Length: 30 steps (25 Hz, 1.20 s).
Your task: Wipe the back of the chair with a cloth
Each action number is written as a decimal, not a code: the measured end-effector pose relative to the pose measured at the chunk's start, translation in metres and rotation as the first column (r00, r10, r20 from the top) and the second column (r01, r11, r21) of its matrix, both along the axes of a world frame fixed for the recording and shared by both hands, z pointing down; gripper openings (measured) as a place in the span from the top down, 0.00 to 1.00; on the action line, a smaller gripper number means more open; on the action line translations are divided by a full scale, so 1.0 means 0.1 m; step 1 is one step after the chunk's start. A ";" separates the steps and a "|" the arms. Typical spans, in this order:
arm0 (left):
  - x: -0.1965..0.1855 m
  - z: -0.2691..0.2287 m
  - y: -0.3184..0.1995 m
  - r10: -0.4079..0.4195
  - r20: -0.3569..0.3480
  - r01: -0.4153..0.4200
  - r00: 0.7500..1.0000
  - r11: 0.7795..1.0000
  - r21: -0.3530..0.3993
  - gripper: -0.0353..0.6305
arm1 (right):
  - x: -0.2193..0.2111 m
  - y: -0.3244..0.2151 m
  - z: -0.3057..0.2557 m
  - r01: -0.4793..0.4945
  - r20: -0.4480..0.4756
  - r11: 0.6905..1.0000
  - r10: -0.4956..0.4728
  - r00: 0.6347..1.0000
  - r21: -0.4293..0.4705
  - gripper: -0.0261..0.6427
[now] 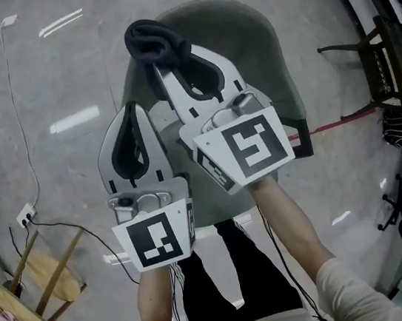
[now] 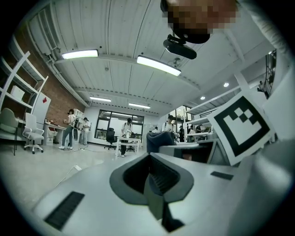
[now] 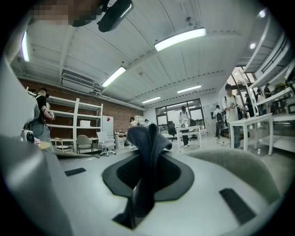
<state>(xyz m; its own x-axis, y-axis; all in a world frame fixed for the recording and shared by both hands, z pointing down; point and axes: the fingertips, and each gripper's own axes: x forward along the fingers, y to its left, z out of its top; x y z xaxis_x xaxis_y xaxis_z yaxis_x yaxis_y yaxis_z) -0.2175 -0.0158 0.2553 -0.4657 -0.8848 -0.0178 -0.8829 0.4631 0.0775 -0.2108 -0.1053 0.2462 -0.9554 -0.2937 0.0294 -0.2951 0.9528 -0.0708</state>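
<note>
A grey-green upholstered chair [image 1: 247,44] sits below me in the head view, and its rounded edge [image 3: 239,168] shows at the right of the right gripper view. My right gripper [image 1: 158,59] is above the chair's left part, shut on a dark cloth [image 1: 157,41]. The cloth [image 3: 147,143] sticks up bunched between the jaws. My left gripper [image 1: 132,108] is beside it on the left, over the chair's left edge, shut with nothing in it. In the left gripper view the jaws [image 2: 150,163] meet, and the cloth [image 2: 159,139] shows beyond them.
A wooden stool [image 1: 50,279] and a power strip with cable [image 1: 26,214] are on the floor at the left. A black chair frame [image 1: 375,70] stands at the right, with a red line [image 1: 334,124] on the floor. Distant people, desks and shelves fill the room.
</note>
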 end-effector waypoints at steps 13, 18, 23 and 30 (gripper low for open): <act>-0.05 0.22 -0.08 -0.012 -0.011 0.012 1.000 1.000 -0.028 0.92 | -0.28 -0.15 0.24 0.019 -0.029 0.998 -0.021 0.999 -0.053 0.87; -0.07 0.30 -0.12 -0.019 -0.027 0.018 0.999 0.999 -0.036 0.92 | -0.34 -0.21 0.31 0.013 -0.046 0.999 -0.015 0.999 -0.048 0.87; -0.08 0.31 -0.20 -0.017 -0.039 0.015 0.999 0.999 -0.036 0.92 | -0.35 -0.29 0.34 -0.012 -0.059 1.000 0.010 0.998 -0.028 0.87; 0.03 0.35 -0.42 0.020 -0.045 -0.022 0.999 0.999 -0.041 0.92 | -0.10 -0.63 0.37 -0.124 -0.070 0.992 0.122 0.990 -0.022 0.87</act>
<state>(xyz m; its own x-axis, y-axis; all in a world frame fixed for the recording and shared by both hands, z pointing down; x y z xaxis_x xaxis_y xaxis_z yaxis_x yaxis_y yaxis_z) -0.2140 -0.0579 0.2903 -0.4467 -0.8938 0.0391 -0.8884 0.4484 0.0985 -0.2206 -0.1687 0.2836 -0.9075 -0.4073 0.1027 -0.4151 0.9070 -0.0710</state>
